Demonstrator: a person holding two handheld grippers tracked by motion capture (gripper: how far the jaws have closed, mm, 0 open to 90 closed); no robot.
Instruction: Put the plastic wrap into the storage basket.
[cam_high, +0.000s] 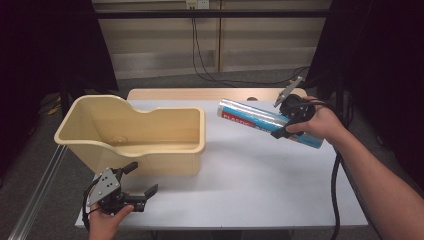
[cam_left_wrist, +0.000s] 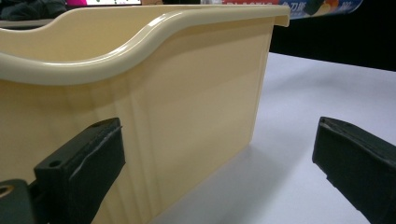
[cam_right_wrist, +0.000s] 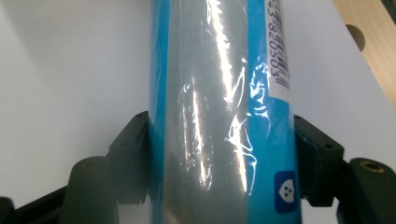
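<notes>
A long roll (cam_high: 260, 121) in shiny blue and silver wrap, with a red strip of lettering, hangs in the air above the right half of the white table (cam_high: 260, 185). My right gripper (cam_high: 287, 122) is shut on the roll near its right end. In the right gripper view both black pads press the sides of the roll (cam_right_wrist: 224, 116). A cream plastic bin (cam_high: 135, 132) stands on the left of the table. My left gripper (cam_high: 142, 180) rests at the table's front left, open, just in front of the bin wall (cam_left_wrist: 177, 107), with nothing between its jaws.
A wooden board (cam_high: 200, 94) runs along the table's back edge, with a hole near its right end. Black cables (cam_high: 200, 55) hang down the wall behind. A metal rail (cam_high: 37, 192) runs along the left of the table. A cable (cam_high: 336, 190) trails from the right gripper.
</notes>
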